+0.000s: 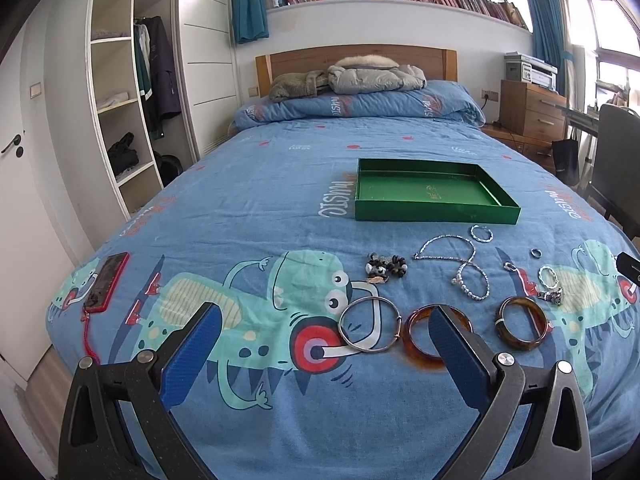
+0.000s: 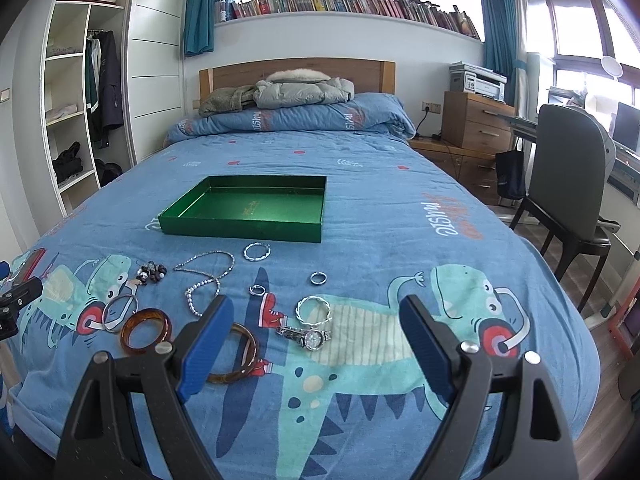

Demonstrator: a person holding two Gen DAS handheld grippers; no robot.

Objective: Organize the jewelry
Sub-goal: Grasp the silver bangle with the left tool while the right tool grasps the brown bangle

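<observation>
You can read one word only: "music", printed upside down in white on the bedspread, repeated beside the green tray and on the folded duvet. Gold print inside the tray is illegible. Book spines are too small to read.

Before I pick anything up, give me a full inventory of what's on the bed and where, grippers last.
green tray: 1, green, mid-bed, nothing in it
amber bangles: 2, brown-orange, near edge
thin silver bangle: 1, silver, left of the amber ones
bead cluster: 1, dark and white, left of the necklace
necklace: 1, silver, in front of the tray
twisted bracelets: 2, silver, one by the tray, one above the watch
small rings: 2, silver, centre
wristwatch: 1, silver, near edge
phone: 1, red case, far left
left gripper: 1, blue pads, open
right gripper: 1, blue pads, open
</observation>
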